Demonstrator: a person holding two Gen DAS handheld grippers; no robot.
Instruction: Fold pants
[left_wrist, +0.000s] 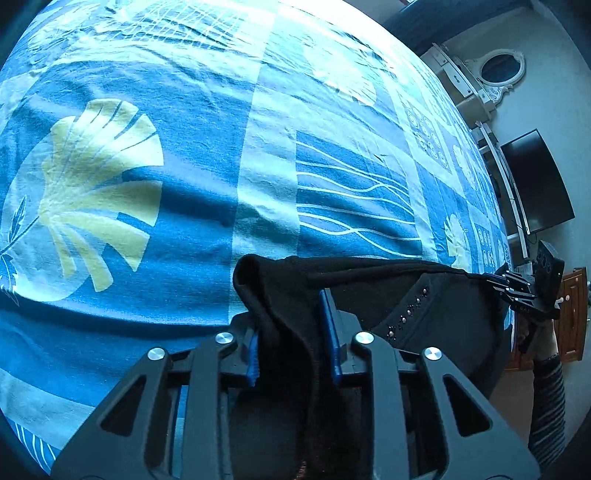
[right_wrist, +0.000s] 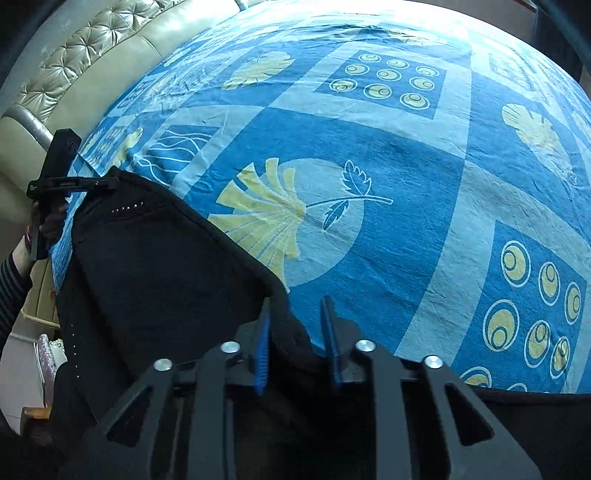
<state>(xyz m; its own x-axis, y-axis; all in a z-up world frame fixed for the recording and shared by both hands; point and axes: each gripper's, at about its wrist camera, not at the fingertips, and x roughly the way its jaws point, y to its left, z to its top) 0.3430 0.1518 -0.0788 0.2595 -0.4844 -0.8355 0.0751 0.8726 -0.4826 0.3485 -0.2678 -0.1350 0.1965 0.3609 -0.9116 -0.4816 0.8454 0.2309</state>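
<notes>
Black pants (left_wrist: 436, 306) with a row of small studs hang stretched between my two grippers, above the near edge of the bed. My left gripper (left_wrist: 291, 332) is shut on one top corner of the pants; thick black cloth fills the gap between its blue pads (left_wrist: 328, 332). My right gripper (right_wrist: 295, 339) is shut on the other corner, with a bunch of black cloth (right_wrist: 291, 332) between its pads. Each view shows the other gripper far off: the right one (left_wrist: 517, 291) at the right edge, the left one (right_wrist: 92, 181) at the left. The pants (right_wrist: 155, 266) sag between them.
The bed carries a blue sheet (left_wrist: 207, 147) with leaf and circle prints, also in the right wrist view (right_wrist: 406, 184). A padded headboard (right_wrist: 92, 55) lies far left. A dark monitor (left_wrist: 535, 181), white dresser with mirror (left_wrist: 498, 70) and wooden cabinet (left_wrist: 572, 317) stand beside the bed.
</notes>
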